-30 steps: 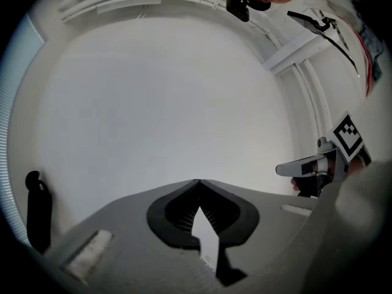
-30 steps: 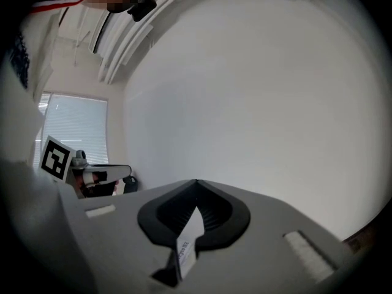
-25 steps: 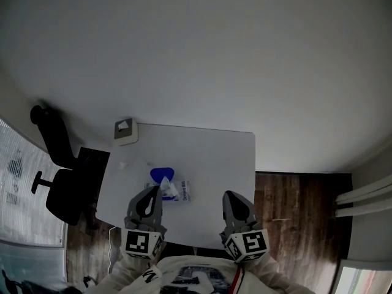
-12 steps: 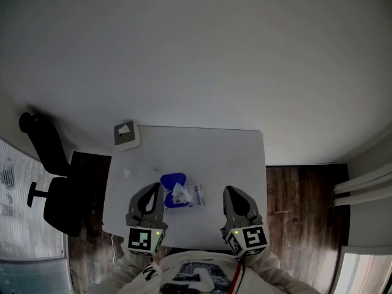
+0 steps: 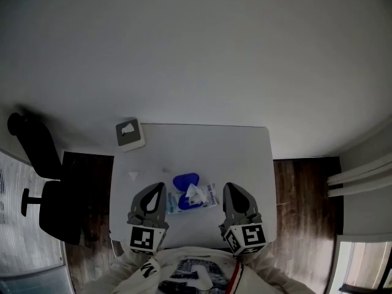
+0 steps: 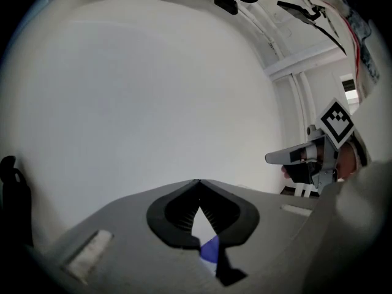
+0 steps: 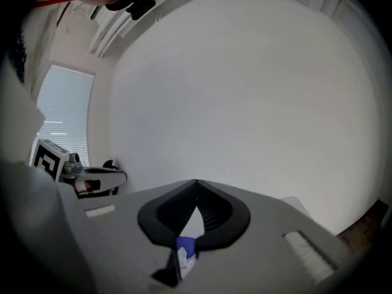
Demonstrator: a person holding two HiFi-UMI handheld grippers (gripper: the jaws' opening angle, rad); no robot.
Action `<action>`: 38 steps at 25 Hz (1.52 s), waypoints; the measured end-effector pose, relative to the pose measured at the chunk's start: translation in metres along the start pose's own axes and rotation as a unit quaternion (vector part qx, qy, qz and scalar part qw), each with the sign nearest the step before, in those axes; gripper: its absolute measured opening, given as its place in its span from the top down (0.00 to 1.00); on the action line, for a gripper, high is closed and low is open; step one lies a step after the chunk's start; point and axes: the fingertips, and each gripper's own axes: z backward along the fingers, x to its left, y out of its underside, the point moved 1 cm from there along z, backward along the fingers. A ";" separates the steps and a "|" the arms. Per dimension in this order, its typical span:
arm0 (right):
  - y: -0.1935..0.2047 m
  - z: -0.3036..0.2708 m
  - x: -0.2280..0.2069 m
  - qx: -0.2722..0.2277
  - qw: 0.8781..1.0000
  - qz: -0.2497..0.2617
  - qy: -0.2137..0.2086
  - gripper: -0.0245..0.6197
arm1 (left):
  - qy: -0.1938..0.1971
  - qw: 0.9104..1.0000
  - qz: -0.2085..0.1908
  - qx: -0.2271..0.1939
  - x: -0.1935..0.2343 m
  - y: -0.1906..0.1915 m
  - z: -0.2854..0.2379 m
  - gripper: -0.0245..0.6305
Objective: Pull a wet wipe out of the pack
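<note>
**Grippers flank the open pack**

The wet-wipe pack (image 5: 208, 199) lies on the table's (image 5: 245, 155) near side, blue lid (image 5: 185, 181) open and a wipe (image 5: 196, 192) sticking up. The left gripper (image 5: 157, 193) and right gripper (image 5: 228, 193) sit either side of it, fingers together and empty, likely so one can steady the pack while the other plucks.

Not much of the pack (image 5: 208, 199) shows up close: the left gripper (image 6: 197, 182) and right gripper (image 7: 196, 181) each cover it with their own closed jaws, so only a blue sliver peeks through. From the head view its print is too small to read, and I can't tell what's in the grey box (image 5: 130, 133). The chair (image 5: 33, 158) is clipped by the left edge and the torso (image 5: 196, 277) by the bottom.
</note>
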 end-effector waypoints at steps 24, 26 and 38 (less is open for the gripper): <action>0.003 -0.007 -0.009 0.026 1.000 0.003 0.005 0.95 | 0.029 0.999 -0.029 0.032 -0.026 0.023 -0.029 0.70; 0.007 -0.007 -0.011 0.031 1.000 0.000 0.002 0.95 | 0.039 0.997 -0.052 0.044 -0.035 0.026 -0.033 0.66; 0.027 0.007 -0.025 0.060 0.998 -0.010 0.001 0.95 | 0.132 0.979 -0.042 0.147 -0.073 0.089 -0.053 0.32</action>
